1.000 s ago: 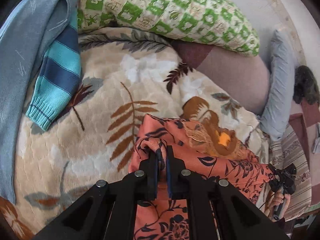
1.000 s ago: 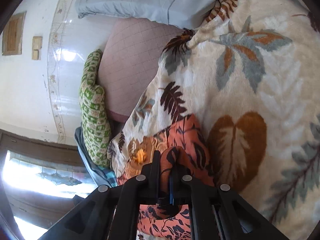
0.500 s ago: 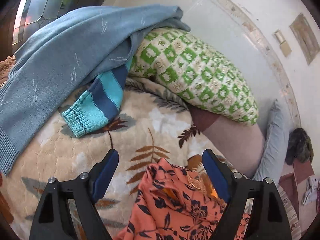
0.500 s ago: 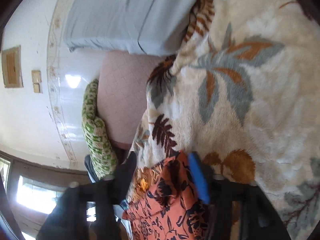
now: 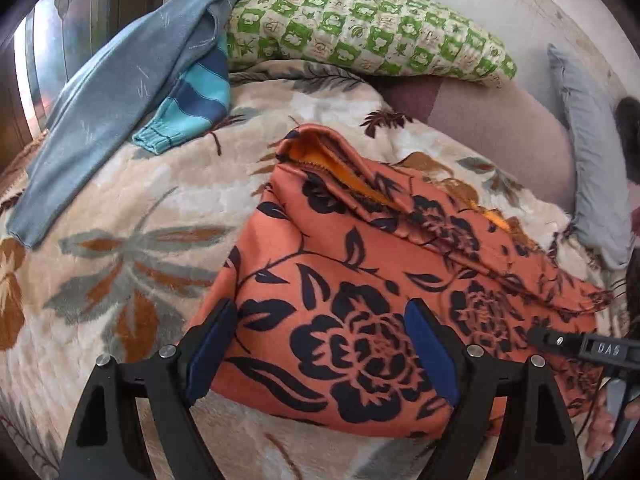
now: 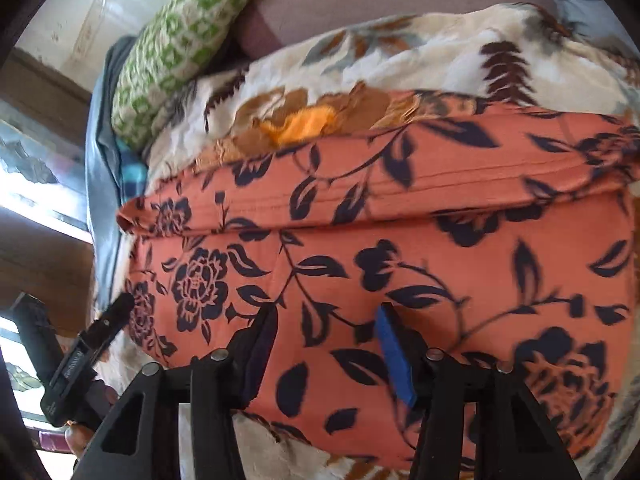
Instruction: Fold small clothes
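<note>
The orange floral garment [image 5: 360,280] is lying folded on the leaf-print blanket [image 5: 120,248], orange lining showing at its far edge. The left gripper [image 5: 320,354] is hovering wide open over the near edge; the right gripper [image 6: 326,352] likewise (holding nothing). A blue sweater [image 5: 112,92] is draping nearby.

**Two wrist cameras, one bed**

The left wrist camera looks down along its open fingers [image 5: 320,344], close over the orange floral garment [image 5: 360,280], facing the green checked pillow [image 5: 360,28]. The right wrist view hangs nearer and blurred. Both share garment, pillow and leaf-print blanket [image 5: 120,240].
</note>
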Motion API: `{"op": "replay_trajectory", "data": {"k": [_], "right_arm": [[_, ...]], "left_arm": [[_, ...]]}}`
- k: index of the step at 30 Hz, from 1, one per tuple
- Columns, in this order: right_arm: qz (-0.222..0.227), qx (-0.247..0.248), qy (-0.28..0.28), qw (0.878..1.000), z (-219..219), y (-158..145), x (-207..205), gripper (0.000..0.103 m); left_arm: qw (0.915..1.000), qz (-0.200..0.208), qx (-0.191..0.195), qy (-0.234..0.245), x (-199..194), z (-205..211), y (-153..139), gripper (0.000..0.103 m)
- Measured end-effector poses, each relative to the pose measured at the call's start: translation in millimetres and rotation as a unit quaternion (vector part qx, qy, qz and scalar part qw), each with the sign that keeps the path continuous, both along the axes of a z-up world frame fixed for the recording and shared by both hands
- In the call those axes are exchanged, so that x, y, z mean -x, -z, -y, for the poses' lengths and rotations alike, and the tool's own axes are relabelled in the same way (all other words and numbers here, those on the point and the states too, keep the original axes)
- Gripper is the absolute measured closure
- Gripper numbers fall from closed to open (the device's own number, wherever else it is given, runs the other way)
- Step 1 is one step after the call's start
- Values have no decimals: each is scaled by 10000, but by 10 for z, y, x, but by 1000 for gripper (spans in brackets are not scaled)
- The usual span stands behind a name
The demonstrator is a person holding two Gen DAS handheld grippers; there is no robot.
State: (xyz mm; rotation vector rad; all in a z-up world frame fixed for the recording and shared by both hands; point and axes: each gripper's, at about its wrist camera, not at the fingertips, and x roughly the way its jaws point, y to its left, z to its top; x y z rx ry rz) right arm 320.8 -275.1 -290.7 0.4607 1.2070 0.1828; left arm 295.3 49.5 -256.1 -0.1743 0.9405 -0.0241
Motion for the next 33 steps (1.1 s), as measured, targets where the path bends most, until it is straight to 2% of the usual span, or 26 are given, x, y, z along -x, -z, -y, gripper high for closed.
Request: {"op": "replay_trajectory", "data": {"k": [1, 3, 6, 9, 12, 14, 17, 22, 25, 28, 31, 33], "right_arm": [[-7, 289, -4, 9996, -95, 49, -101, 49], [243, 738, -42, 9970, -205, 8, -358, 49], [223, 1042, 256, 9940, -172, -7, -842, 49], [332, 869, 875, 9918, 15, -84, -1178, 49], [790, 532, 1357, 9862, 142, -353, -1172, 49], [952, 352, 1228, 9872, 76, -497, -1125, 49], [894, 448, 649, 9929, -259, -574, -1042, 49], [568, 104, -442, 9974, -1118, -365, -890, 49], [462, 410, -820, 9947, -1650, -217, -962, 48], [548, 912, -722, 9917, -1932, -118, -1235, 47], [428, 957, -230, 9942, -1888, -51, -1569, 46], [459, 926, -26, 9946, -1824, -75, -1716, 47]], "left_arm": [[10000, -76, -29, 41, -49, 5, 54, 17], [9999, 61, -84, 44, -108, 12, 52, 17], [9999, 104, -101, 9, -215, -1, 80, 17], [9998, 50, 13, -176, -300, -84, 132, 17], [9979, -57, 419, -483, -334, -236, 131, 17], [9960, -34, 580, -675, -305, -331, 93, 17], [9936, 89, 608, -943, -229, -438, 17, 17], [9916, 25, 497, -1196, -190, -566, 15, 17], [9899, -46, 588, -1291, -220, -638, 36, 17], [9894, -184, 577, -1322, -265, -660, 79, 17], [9893, -317, 644, -1273, -292, -650, 109, 17], [9901, -246, 643, -1221, -290, -628, 70, 17]]}}
